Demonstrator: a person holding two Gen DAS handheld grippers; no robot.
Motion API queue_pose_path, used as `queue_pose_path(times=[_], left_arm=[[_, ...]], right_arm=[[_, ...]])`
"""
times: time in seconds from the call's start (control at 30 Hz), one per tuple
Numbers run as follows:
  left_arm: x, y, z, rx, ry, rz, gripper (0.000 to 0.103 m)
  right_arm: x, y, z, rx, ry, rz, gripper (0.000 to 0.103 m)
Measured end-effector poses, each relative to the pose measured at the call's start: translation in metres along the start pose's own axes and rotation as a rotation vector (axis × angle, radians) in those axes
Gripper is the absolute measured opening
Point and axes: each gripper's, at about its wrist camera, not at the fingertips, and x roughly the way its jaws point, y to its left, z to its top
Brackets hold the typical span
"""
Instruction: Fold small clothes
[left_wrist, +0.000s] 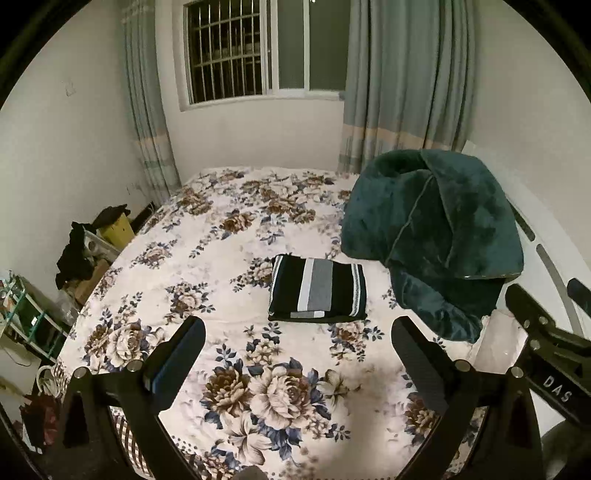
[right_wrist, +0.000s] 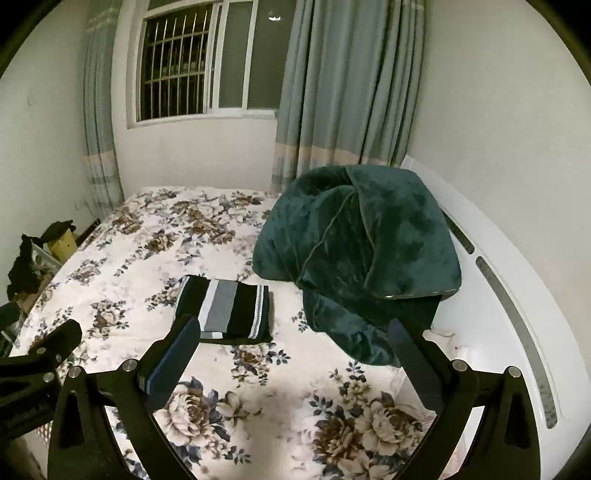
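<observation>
- The striped garment (left_wrist: 317, 290) lies folded into a neat rectangle on the floral bed (left_wrist: 207, 229), beside the green blanket (left_wrist: 436, 236).
- The left gripper (left_wrist: 297, 345) and right gripper (right_wrist: 295, 345) hover short of it, fingers apart, holding nothing.
- Folding looks finished; no other loose small clothes show.

Black, white and grey striped garment (left_wrist: 317, 290); floral bedspread (left_wrist: 207, 258); dark green blanket (left_wrist: 432, 236).

One folded striped top (left_wrist: 317, 290) in the middle of the bed (left_wrist: 184, 258), one big green blanket (left_wrist: 432, 236) by the bed's right edge, two curtains (left_wrist: 406, 81), one window (left_wrist: 266, 48)
</observation>
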Motion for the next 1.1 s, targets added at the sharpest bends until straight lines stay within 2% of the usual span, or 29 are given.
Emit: queue_pose_path(times=[0.17,0.4,1.1], left_arm=[[-0.025,0.003,-0.005,-0.011,-0.044,-0.005,0.103],[-0.040,0.003,-0.008,-0.013,-0.082,0.006,0.103],[-0.048,0.010,-0.020,-0.028,-0.060,0.020,0.103]], right_arm=[[-0.028,-0.007,-0.004,0.008,-0.021,0.002,0.103],[-0.039,-0.013,-0.006,-0.014,-0.043,0.003,0.103],[-0.048,-0.021,-0.006,-0.024,-0.048,0.040,0.103]])
